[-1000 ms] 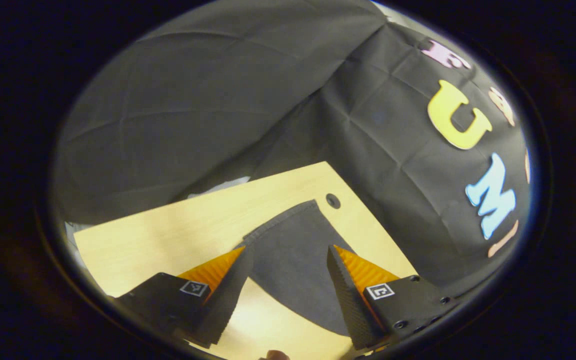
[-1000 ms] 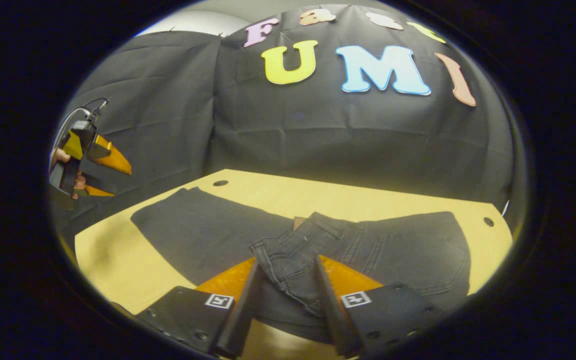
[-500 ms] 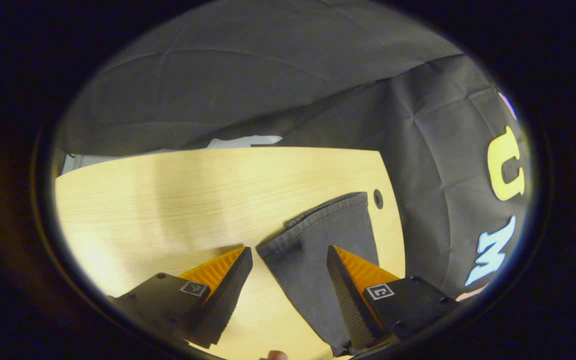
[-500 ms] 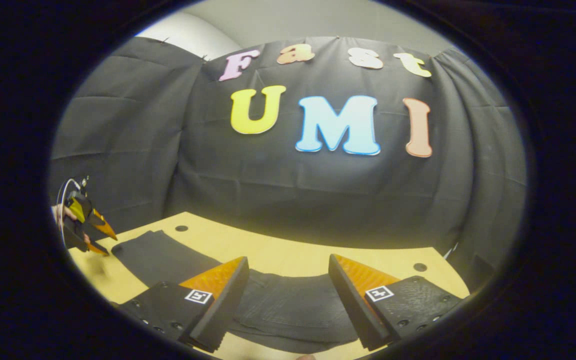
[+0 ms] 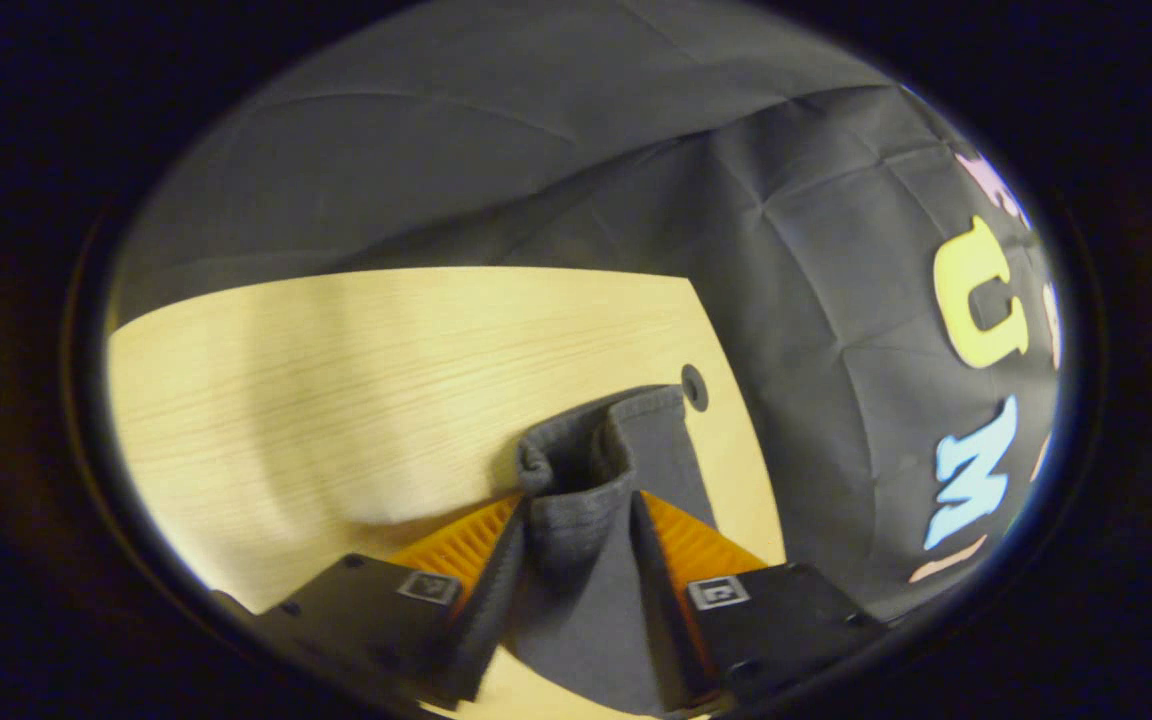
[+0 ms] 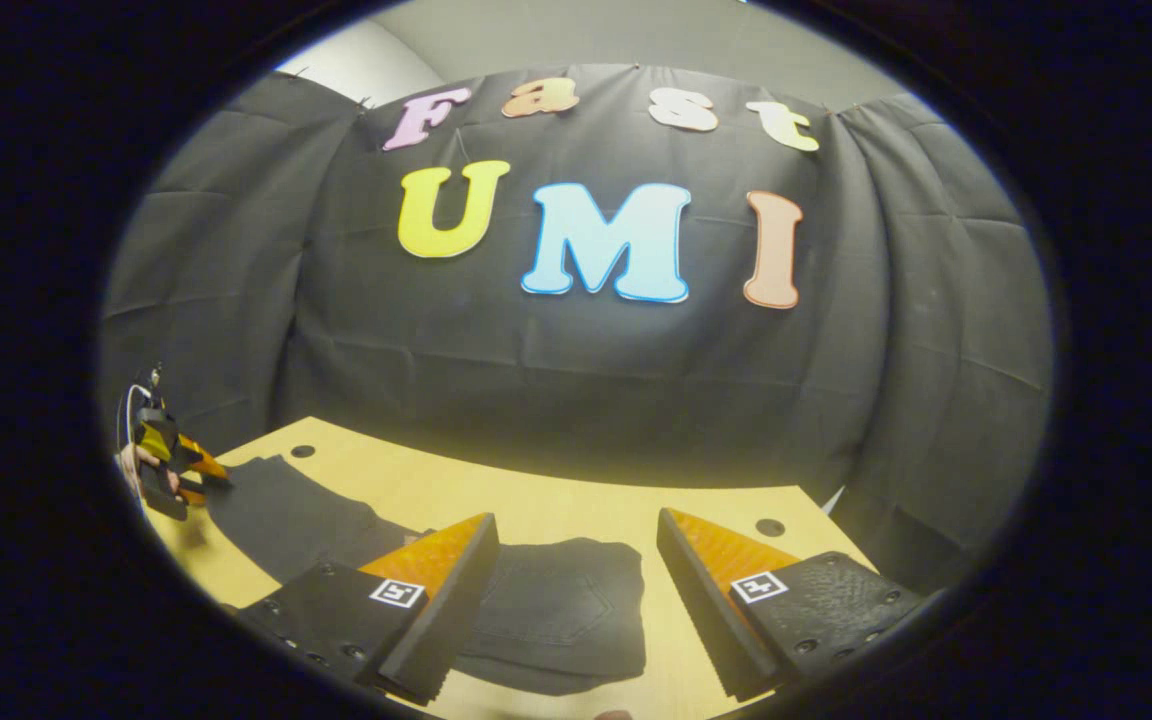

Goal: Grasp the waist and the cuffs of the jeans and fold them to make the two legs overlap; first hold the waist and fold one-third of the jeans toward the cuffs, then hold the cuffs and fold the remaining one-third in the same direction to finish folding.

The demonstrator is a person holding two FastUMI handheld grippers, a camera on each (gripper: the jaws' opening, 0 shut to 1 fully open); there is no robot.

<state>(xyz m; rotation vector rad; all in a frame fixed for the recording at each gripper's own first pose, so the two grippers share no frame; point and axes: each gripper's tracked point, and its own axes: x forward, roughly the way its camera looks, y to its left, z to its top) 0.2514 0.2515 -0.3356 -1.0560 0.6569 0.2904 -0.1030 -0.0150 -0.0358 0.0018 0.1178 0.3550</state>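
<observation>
On the wooden table (image 5: 336, 380), your left gripper (image 5: 571, 560) pinches the jeans' cuffs (image 5: 586, 470), bunching them.
Your right gripper (image 6: 576, 590) hangs spread wide above the folded waist end (image 6: 561, 615) of the jeans (image 6: 286, 510), touching nothing.

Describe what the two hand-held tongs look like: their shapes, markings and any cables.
The left tongs and the right tongs look alike: each has two wedge-shaped fingers tapering to a point, ribbed orange outer faces, and black blocks at the base with screws and a small square black-and-white marker. In the right gripper view, thin cables loop from the back of the left tongs.
</observation>
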